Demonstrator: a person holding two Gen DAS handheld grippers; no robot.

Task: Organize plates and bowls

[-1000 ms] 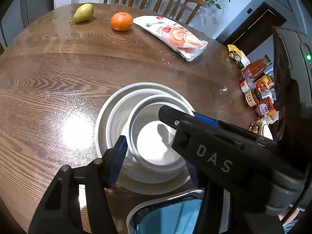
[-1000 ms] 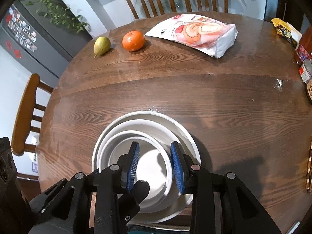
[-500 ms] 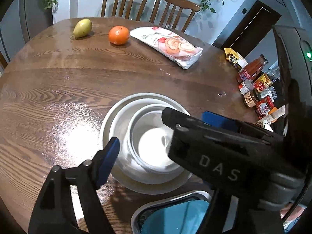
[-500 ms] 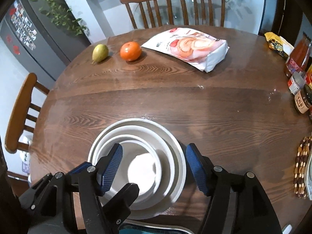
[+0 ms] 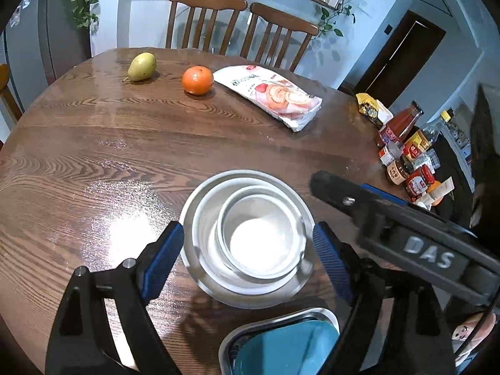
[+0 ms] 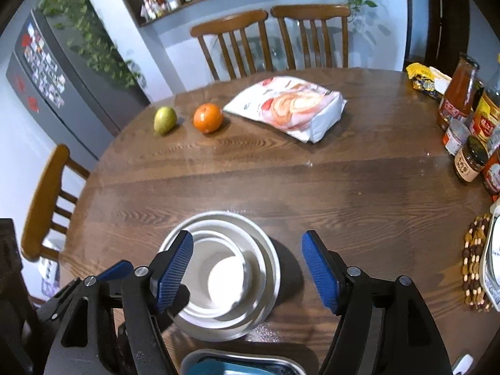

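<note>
left fingers: left gripper (image 5: 247, 251) jaws opening, wide apart, blue pads either side of the dish stack, nothing between them pressed or held
right fingers: right gripper (image 6: 247, 268) jaws opening too, wide, empty; left pad overlaps stack rim in view, contact not clear, looks apart
small bowl (image 5: 261, 239): white, upright, innermost, nested in the stack
mid bowl (image 5: 203, 218): white, holds the small bowl
plate (image 5: 187, 215): widest, bottom of stack, flat on the worktop (image 5: 93, 162)
stack place: near worktop edge, just beyond the metal tray (image 5: 281, 322) with blue cloth inside
other gripper in left view: right unit's black body crosses right side, marked DAS
far side: pear (image 5: 142, 66), orange (image 5: 197, 80), snack bag (image 5: 272, 95), well apart from stack
right edge: sauce bottles and jars (image 5: 406, 153), clustered, not touched
step: judged release after nesting; dishes look stacked by size, both grippers free
progress: judged near done, no loose plate or bowl seen elsewhere
next: likely back off clear of the rim without nudging stack; check for remaining dishes out of frame
risk: pad clipping rim could shift the small bowl
</note>
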